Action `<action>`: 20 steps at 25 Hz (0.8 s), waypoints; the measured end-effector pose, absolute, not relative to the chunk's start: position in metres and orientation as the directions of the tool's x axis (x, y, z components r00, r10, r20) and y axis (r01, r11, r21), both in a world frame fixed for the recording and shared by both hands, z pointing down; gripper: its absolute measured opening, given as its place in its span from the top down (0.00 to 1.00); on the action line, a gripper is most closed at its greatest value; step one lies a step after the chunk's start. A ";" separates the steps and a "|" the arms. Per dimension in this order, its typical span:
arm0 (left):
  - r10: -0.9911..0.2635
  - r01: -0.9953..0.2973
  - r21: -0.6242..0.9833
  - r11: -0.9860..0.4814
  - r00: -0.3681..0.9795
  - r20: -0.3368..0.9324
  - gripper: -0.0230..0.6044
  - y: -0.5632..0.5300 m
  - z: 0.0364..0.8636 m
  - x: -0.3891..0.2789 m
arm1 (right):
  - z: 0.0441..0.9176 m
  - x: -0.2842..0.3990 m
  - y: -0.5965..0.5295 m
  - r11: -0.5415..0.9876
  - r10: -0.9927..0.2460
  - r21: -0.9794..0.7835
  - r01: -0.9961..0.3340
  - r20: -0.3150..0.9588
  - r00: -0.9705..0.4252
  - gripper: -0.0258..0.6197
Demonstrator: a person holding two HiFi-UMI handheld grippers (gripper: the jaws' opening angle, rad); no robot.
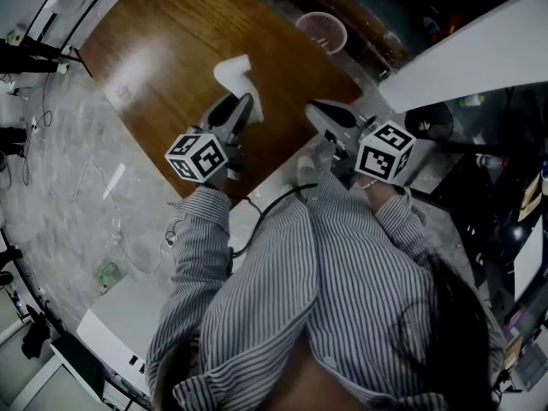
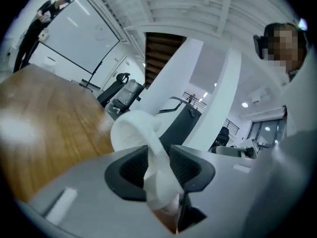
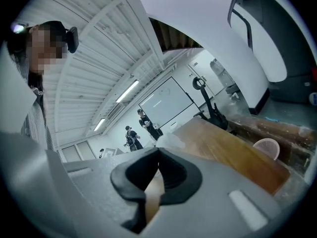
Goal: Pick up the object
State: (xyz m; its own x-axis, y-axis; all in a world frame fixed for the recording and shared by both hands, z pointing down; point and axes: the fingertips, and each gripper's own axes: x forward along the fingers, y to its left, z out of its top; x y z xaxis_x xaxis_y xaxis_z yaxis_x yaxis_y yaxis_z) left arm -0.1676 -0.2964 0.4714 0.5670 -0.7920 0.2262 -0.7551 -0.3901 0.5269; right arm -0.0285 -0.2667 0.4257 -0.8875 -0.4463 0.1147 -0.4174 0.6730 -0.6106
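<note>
A white, soft cup-like object (image 1: 236, 75) hangs over the near part of the brown wooden table (image 1: 163, 50). My left gripper (image 1: 247, 106) is shut on it. In the left gripper view the object (image 2: 132, 128) is squashed flat between the two dark pads (image 2: 130, 168), and its round open end sticks out beyond the left gripper (image 2: 159, 163). My right gripper (image 1: 313, 108) is held to the right of the object, apart from it. In the right gripper view the right gripper (image 3: 158, 155) is shut, its tips touching, with nothing between them.
A pink mesh basket (image 1: 322, 31) stands on the floor past the table's far corner, also seen as a pink basket (image 3: 267, 147) in the right gripper view. Cables (image 1: 103, 221) lie on the grey floor at left. A white curved counter (image 1: 479, 50) runs along the right.
</note>
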 end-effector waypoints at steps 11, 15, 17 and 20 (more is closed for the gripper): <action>-0.778 -0.769 0.564 -0.300 0.540 0.322 0.85 -0.279 0.520 -0.186 | 0.429 -0.040 -0.260 0.674 -0.421 -0.619 -0.404 0.128 -0.898 0.96; -0.793 -0.746 0.577 -0.331 0.552 0.259 0.85 -0.277 0.500 -0.179 | 0.428 -0.044 -0.257 0.673 -0.404 -0.633 -0.384 0.121 -0.907 0.96; -0.803 -0.722 0.595 -0.353 0.560 0.204 0.85 -0.276 0.486 -0.175 | 0.428 -0.048 -0.256 0.678 -0.395 -0.631 -0.376 0.118 -0.911 0.96; -0.820 -0.679 0.627 -0.382 0.562 0.110 0.85 -0.271 0.469 -0.173 | 0.430 -0.053 -0.254 0.681 -0.378 -0.636 -0.362 0.118 -0.918 0.96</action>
State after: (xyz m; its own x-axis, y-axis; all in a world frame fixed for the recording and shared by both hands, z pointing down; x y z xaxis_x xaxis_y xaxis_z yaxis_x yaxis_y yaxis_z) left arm -0.1729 -0.2711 0.4691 0.5622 -0.8197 0.1103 -0.6794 -0.3816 0.6267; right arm -0.0526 -0.2539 0.4303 -0.9182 -0.3781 0.1177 -0.3620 0.6811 -0.6364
